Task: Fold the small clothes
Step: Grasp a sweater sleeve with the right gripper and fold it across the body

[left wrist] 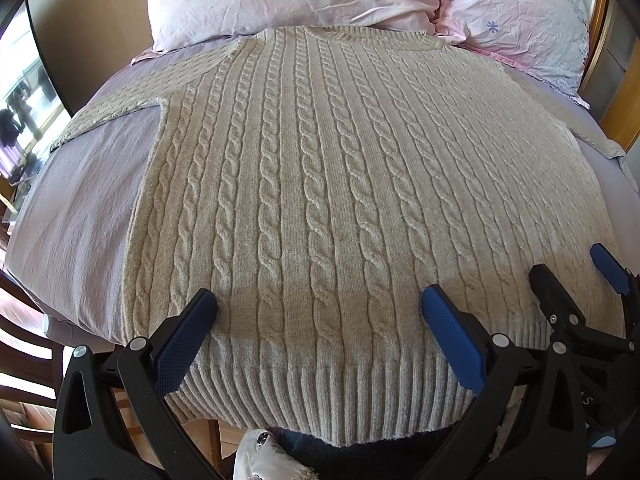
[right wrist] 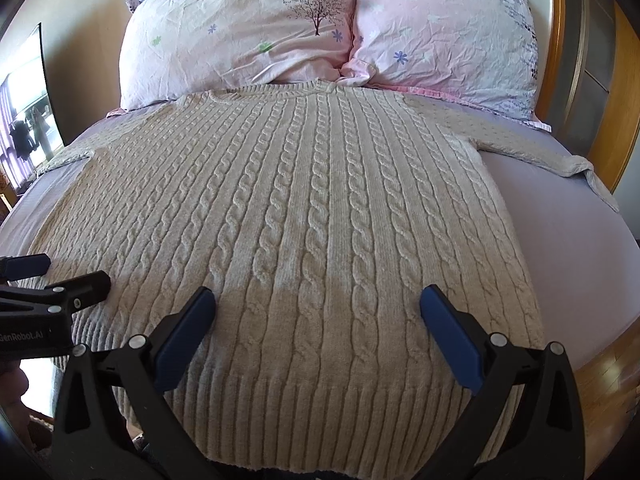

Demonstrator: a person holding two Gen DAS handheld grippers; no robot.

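- A cream cable-knit sweater (left wrist: 312,184) lies flat and spread out on a bed, its ribbed hem (left wrist: 320,396) at the near edge and its neckline touching the pillows at the far end.
- Its sleeves stretch outward: one sleeve (left wrist: 116,108) runs off to the left, the other sleeve (right wrist: 532,148) to the right, its cuff near the bed's edge.
- The left hand-held gripper (left wrist: 320,308) hovers low over the hem's left half, pointing toward the pillows, its blue-padded fingers (left wrist: 184,344) spread wide apart with nothing between them.
- The right hand-held gripper (right wrist: 318,306) sits just beside it over the hem's right half, aimed the same way, fingers (right wrist: 452,340) likewise wide apart and holding nothing.
- Whether the pads touch the knit cannot be told.
- Under the sweater is a lavender bed sheet (right wrist: 560,208).
- Two pink floral pillows (right wrist: 240,36) lean side by side at the head.
- A wooden bed frame (right wrist: 560,60) rises on the right.
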